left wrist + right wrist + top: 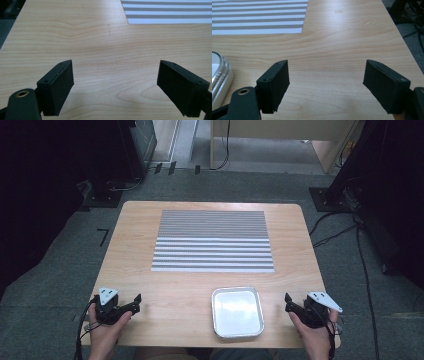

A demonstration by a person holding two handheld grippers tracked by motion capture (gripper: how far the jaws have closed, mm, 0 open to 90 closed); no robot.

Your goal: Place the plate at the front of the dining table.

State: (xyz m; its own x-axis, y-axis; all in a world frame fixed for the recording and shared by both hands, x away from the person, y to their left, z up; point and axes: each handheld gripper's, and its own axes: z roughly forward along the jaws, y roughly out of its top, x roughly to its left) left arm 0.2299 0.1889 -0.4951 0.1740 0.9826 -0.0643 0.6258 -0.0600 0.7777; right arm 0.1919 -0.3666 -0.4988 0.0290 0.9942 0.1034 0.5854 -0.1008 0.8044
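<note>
High view: left claw, right claw both wide, empty, resting at table edge; metal tray and striped mat untouched, work not begun

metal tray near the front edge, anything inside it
Nothing shows inside the metal tray: its pale, glossy floor is bare from rim to rim in the high view. It sits flat on the wooden table; whatever lies beneath it is covered. Both grippers stay apart from it.
</note>
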